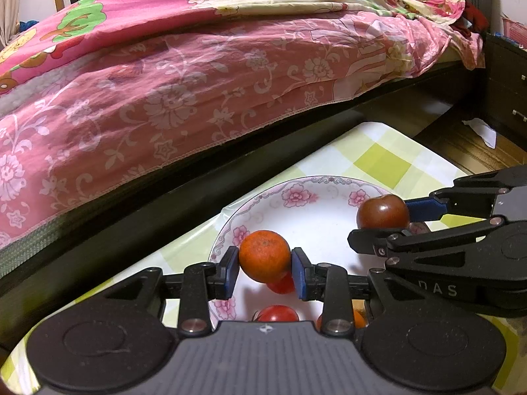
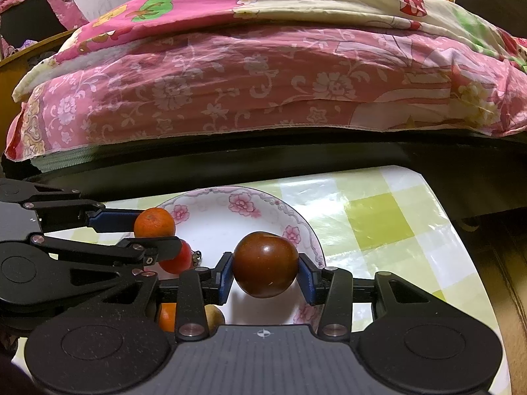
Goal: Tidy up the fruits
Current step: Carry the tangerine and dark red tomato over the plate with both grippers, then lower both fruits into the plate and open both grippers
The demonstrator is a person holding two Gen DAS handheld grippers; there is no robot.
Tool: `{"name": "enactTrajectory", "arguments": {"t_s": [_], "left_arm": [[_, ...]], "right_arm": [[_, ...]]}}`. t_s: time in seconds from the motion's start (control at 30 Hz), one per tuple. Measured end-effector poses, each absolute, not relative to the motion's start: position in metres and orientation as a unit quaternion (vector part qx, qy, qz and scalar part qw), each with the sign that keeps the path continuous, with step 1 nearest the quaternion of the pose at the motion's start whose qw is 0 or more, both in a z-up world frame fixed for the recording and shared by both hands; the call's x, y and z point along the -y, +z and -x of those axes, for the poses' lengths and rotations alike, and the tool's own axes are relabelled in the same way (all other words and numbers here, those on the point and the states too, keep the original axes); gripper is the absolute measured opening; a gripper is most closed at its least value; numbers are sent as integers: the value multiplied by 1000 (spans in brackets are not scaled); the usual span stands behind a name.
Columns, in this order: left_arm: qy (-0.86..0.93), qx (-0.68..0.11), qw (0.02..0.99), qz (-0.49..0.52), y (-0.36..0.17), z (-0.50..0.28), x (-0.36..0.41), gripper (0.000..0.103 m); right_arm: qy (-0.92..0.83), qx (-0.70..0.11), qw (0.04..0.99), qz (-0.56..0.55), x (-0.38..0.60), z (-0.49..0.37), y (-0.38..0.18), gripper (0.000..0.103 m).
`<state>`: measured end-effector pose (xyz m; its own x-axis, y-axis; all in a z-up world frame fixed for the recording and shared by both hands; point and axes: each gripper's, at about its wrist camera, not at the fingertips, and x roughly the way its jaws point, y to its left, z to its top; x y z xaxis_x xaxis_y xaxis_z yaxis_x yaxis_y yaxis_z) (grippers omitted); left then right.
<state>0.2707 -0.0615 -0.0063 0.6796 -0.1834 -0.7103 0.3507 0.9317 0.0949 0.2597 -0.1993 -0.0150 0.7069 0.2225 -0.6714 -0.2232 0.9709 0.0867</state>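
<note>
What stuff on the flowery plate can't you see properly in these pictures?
- Left wrist view: the red fruit and the one under the orange on the plate are half hidden by the left gripper.
- Right wrist view: an orange piece and a tan round thing are mostly hidden behind the right gripper, so I cannot name them.

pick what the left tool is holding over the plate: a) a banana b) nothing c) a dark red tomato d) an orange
d: the left tool has its blue pads pressed on either side of the orange above the flowered plate, while the dark red tomato sits in the right tool.
</note>
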Motion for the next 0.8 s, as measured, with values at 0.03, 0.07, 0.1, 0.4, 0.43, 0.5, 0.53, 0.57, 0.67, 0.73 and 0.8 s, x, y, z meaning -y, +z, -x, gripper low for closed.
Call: {"name": "enactTrajectory", "arguments": {"t_s": [0.03, 0.07, 0.1, 0.4, 0.43, 0.5, 0.53, 0.57, 0.67, 0.73, 0.8], "left_arm": [[-146, -373, 910, -111, -6, -271, 61, 41], [-146, -374, 909, -110, -6, -271, 61, 41], [-146, -374, 909, -109, -6, -271, 61, 41], [-141, -374, 911, -103, -6, -272, 59, 41], [-141, -374, 911, -103, -6, -272, 60, 41], [-141, -373, 911, -103, -6, -272, 60, 41], [-142, -373, 911, -102, -6, -272, 60, 42], [-142, -373, 911, -102, -6, -272, 60, 42], [-143, -369, 912, -102, -4, -271, 60, 44], [-143, -368, 913, -100, -1, -269, 59, 45], [-143, -363, 915, -100, 2, -267, 58, 48]], "right_arm": [[121, -365, 923, 2, 199, -260, -16, 39], [121, -366, 923, 3, 199, -260, -16, 39], [122, -367, 922, 5, 198, -260, -17, 39], [123, -361, 924, 14, 195, -259, -14, 46], [123, -359, 925, 15, 195, -258, -14, 47], [123, -357, 926, 16, 195, -257, -14, 47], [122, -356, 926, 16, 195, -257, -14, 47], [121, -355, 927, 16, 195, -257, -14, 47], [120, -354, 927, 17, 196, -256, -12, 47], [117, -352, 928, 17, 197, -254, -10, 47], [114, -351, 929, 15, 197, -251, -7, 47]]}}
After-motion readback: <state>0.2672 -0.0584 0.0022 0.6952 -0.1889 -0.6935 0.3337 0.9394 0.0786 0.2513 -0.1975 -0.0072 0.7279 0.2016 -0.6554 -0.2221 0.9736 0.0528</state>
